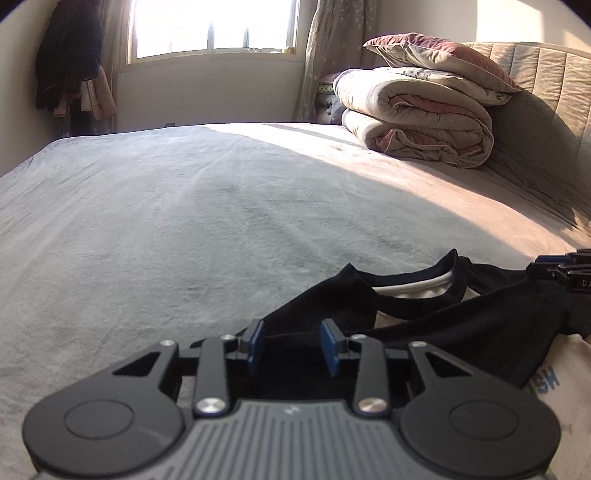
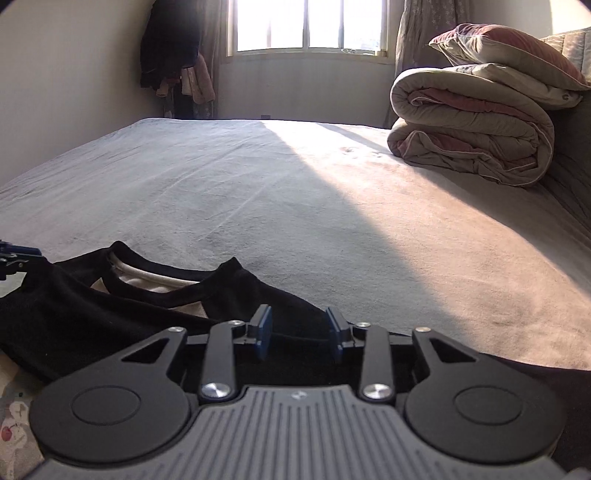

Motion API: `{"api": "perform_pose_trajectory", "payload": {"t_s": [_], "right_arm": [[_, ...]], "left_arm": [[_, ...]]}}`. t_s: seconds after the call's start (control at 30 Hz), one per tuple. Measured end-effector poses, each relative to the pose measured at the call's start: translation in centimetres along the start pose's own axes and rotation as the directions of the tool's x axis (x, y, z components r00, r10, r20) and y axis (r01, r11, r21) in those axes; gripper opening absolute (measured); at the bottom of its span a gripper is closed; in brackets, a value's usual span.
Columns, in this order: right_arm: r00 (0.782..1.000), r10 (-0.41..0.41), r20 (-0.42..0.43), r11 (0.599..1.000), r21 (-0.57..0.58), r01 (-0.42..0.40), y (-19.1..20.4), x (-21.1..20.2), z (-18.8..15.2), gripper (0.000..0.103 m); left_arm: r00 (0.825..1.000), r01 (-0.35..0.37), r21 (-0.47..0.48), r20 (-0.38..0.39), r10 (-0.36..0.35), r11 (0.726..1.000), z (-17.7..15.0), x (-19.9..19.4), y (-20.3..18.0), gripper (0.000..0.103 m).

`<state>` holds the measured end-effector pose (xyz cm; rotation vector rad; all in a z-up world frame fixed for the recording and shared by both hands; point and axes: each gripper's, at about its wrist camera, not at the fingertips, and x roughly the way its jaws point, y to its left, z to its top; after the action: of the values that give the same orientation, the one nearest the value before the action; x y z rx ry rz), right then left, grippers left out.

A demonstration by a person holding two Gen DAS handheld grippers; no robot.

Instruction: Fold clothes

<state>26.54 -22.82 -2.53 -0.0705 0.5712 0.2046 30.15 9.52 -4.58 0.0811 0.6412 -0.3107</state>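
A: Item one, far left: dark clothes (image 1: pixel 68 55) hanging in the corner beside the window (image 1: pixel 214 27). Listed?

B: Listed. Next, the bed (image 1: pixel 184 206), grey cover, half in shade, a band of sun on its right part.

A: Item three, the left tool (image 1: pixel 293 345): blue pads (image 1: pixel 330 345) set apart, jaws standing fairly wide, black cloth lying between and beneath them. Whether the pads touch it cannot be told.

B: Item four, the task's thing: a shirt (image 1: pixel 424 317) at the near edge of the bed, just ahead of both tools. Black shoulders and collar band, white or cream inside the neck opening, cream body lower right. It lies rumpled, collar raised into two peaks.

A: Item five, the right tool (image 2: pixel 298 332): blue pads parted, jaws wide, black fabric below them; no grip visible. Its tip also shows at the right edge of the left wrist view.

B: Hidden parts: the shirt's lower body is cut off by the frame and covered by both tools.

A: Writing: blue letters on the cream cloth read "SH", the rest covered. A small print at the lower left of the right wrist view is too blurred to read.

B: Last, far right: a folded quilt (image 2: pixel 472 125) with a pillow (image 2: pixel 509 55) on top, against the headboard (image 1: pixel 546 81).
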Motion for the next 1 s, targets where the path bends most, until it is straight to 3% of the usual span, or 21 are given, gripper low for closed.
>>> {"api": "perform_pose_trajectory", "payload": {"t_s": [0.13,0.3,0.33,0.37,0.4,0.43,0.47,0.57,0.7,0.77,0.83,0.9,0.93,1.0], "right_arm": [[0.995,0.094,-0.033,0.992,-0.084,-0.096,2.3,1.5,0.9,0.047],[0.988,0.108,-0.112,0.969,-0.210,-0.130,4.9,3.9,0.7,0.047],[0.988,0.100,-0.119,0.964,-0.234,-0.126,5.2,4.2,0.5,0.042],[0.988,0.092,-0.122,0.959,-0.258,-0.121,5.6,4.4,0.2,0.026],[0.989,0.087,-0.116,0.952,-0.281,-0.117,6.0,4.3,-0.2,0.019],[0.991,0.082,-0.110,0.947,-0.300,-0.112,6.4,4.2,-0.5,0.007],[0.992,0.075,-0.099,0.945,-0.312,-0.102,6.6,4.0,-0.8,0.005],[0.999,0.033,-0.030,0.939,-0.340,-0.041,6.9,3.1,-1.4,0.003],[0.999,0.001,0.043,0.954,-0.299,0.012,6.5,2.6,-1.4,0.003],[0.999,-0.015,0.035,0.956,-0.294,0.025,6.5,3.1,-1.4,0.003],[1.000,-0.028,0.005,0.952,-0.304,0.028,6.9,3.8,-1.6,0.004],[0.999,-0.040,-0.007,0.951,-0.308,0.035,7.2,3.9,-1.4,0.007],[0.999,-0.044,-0.008,0.953,-0.301,0.040,7.3,3.7,-1.3,0.015],[0.999,-0.046,0.000,0.960,-0.278,0.044,7.4,3.0,-1.0,0.022]], "left_arm": [[0.999,0.000,0.102,-0.054,0.005,0.995,0.5,1.7,-1.0,0.035],[0.994,0.002,0.180,-0.107,0.017,0.984,0.6,2.6,-2.4,0.033],[0.994,0.003,0.182,-0.108,0.017,0.983,0.5,2.6,-2.6,0.026],[0.994,0.006,0.183,-0.109,0.014,0.983,0.4,2.5,-2.8,0.019],[0.995,0.007,0.191,-0.102,0.013,0.982,0.2,2.3,-3.2,0.007],[0.996,-0.005,0.210,-0.085,0.023,0.978,-0.1,2.1,-3.6,0.003],[0.997,-0.018,0.231,-0.066,0.034,0.973,-0.4,1.8,-4.1,0.002],[0.998,-0.053,0.204,0.028,0.048,0.978,-1.1,0.5,-4.0,0.001],[0.983,-0.118,0.105,0.152,0.102,0.987,-1.5,-0.5,-3.3,0.001],[0.983,-0.145,0.132,0.135,0.127,0.981,-1.7,0.3,-3.9,0.002],[0.987,-0.159,0.194,0.061,0.150,0.968,-1.8,1.8,-4.7,0.003],[0.983,-0.182,0.222,0.072,0.170,0.958,-1.8,1.8,-5.2,0.005],[0.984,-0.175,0.210,0.082,0.161,0.962,-1.7,1.3,-5.3,0.009],[0.985,-0.157,0.184,0.102,0.140,0.970,-1.5,0.0,-5.4,0.025]]}}
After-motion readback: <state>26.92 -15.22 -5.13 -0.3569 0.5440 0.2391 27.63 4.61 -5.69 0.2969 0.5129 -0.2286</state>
